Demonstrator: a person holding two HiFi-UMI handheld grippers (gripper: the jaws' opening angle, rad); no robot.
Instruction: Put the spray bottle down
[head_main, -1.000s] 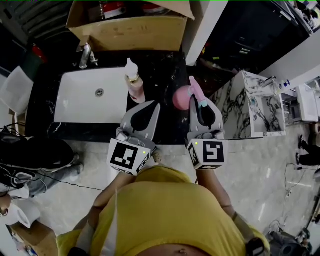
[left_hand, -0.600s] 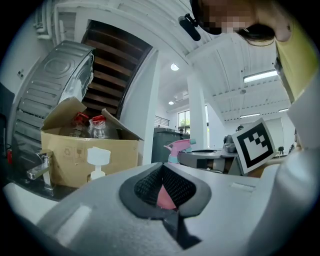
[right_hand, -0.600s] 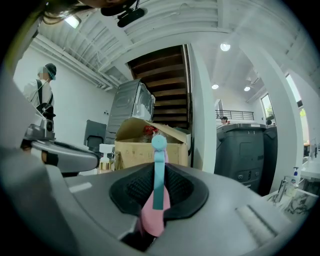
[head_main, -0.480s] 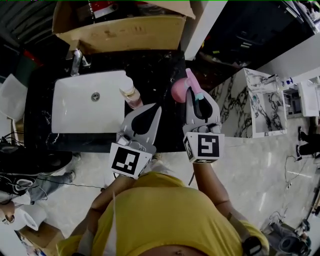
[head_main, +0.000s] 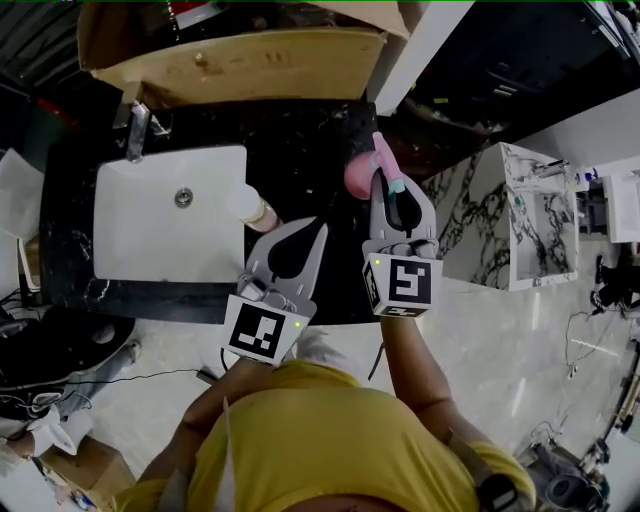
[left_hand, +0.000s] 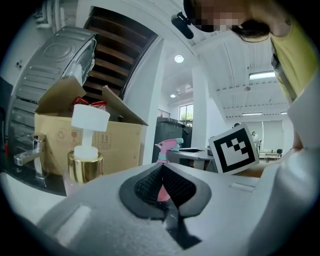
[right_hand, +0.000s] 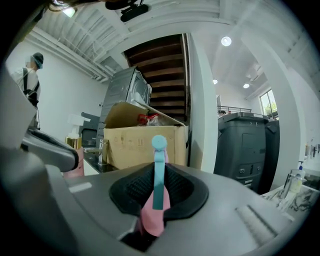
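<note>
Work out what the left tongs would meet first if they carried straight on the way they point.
Probably the pink spray bottle held in the right tongs: it shows dead ahead of the left tongs. Depth is unclear.

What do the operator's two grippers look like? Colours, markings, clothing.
They match. The left gripper and right gripper have pale grey, tapering plastic bodies, with black textured pads lining the jaws. Each carries a cube at its rear end with black-and-white square markers and a small green light. The person wears a yellow shirt; no sleeves reach the forearms.
</note>
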